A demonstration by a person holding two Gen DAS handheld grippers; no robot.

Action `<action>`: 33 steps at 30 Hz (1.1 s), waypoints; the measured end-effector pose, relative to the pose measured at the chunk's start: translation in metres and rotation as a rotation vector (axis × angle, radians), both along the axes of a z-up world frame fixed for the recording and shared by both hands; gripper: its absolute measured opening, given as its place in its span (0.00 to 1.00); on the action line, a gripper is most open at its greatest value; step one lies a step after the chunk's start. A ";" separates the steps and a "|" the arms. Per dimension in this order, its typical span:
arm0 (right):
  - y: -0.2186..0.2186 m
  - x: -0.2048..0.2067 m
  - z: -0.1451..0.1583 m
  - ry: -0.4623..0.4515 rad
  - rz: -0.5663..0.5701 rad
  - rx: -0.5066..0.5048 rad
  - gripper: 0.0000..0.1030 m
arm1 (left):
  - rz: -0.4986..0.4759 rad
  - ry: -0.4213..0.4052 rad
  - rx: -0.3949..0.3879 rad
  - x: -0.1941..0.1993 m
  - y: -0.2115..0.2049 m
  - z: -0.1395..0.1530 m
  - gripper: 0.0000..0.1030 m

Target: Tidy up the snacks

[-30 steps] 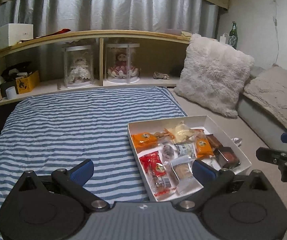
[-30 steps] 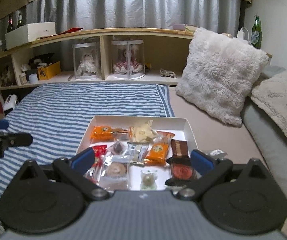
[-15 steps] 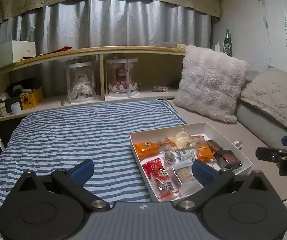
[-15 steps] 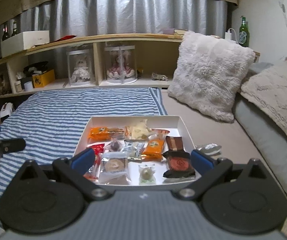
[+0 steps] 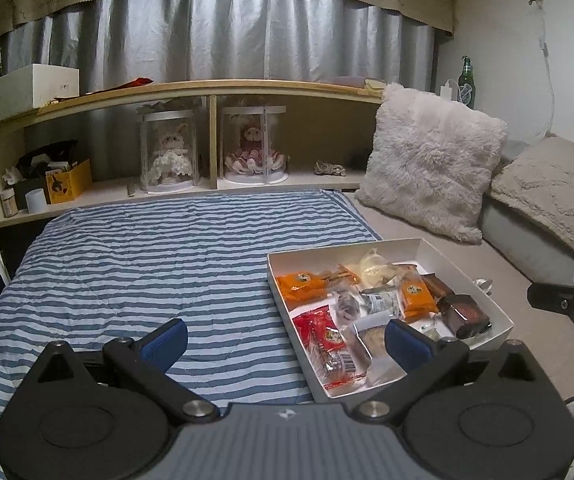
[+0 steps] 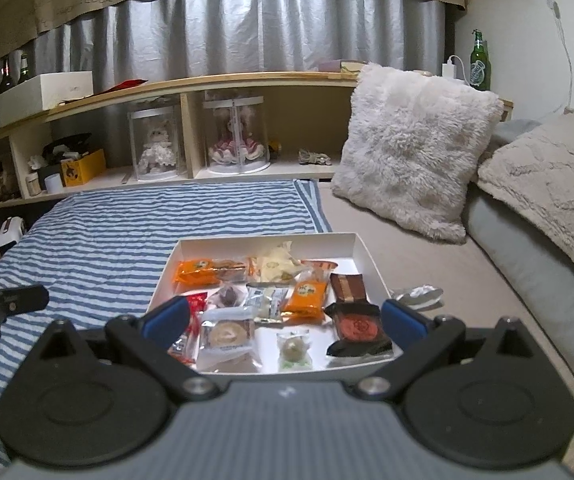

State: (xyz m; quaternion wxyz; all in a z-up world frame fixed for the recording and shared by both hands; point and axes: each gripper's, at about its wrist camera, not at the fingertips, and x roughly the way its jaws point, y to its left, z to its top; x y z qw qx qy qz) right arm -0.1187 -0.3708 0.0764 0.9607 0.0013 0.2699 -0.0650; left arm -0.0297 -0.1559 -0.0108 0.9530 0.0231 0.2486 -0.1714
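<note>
Striped bedding (image 5: 135, 264) covers the bed beside a white snack box (image 6: 361, 248), which sits full of wrapped snacks. Left gripper (image 5: 285, 338) and right gripper (image 6: 285, 318) hover near the box, fingers spread wide, empty.

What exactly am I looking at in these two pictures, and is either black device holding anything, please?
There is no robot here: a person holds a two-finger gripper in each hand, and a fisheye camera on each looks forward along its blue-padded fingers. One picture comes from the left gripper, the other from the right gripper. Both stand open and hold nothing. Ahead, on a bed with a blue-and-white striped blanket, lies a shallow white cardboard box of wrapped snacks, among them an orange packet and a dark brown wrapped cake. A crumpled silver wrapper lies outside the box.
</note>
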 end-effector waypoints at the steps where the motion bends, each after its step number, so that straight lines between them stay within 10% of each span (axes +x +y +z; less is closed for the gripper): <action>1: 0.000 0.001 0.000 0.000 0.003 -0.002 0.99 | 0.001 0.002 0.000 0.000 0.000 0.000 1.00; 33: 0.004 0.001 -0.004 0.014 0.015 -0.013 0.99 | 0.003 0.013 0.004 0.000 0.000 -0.005 1.00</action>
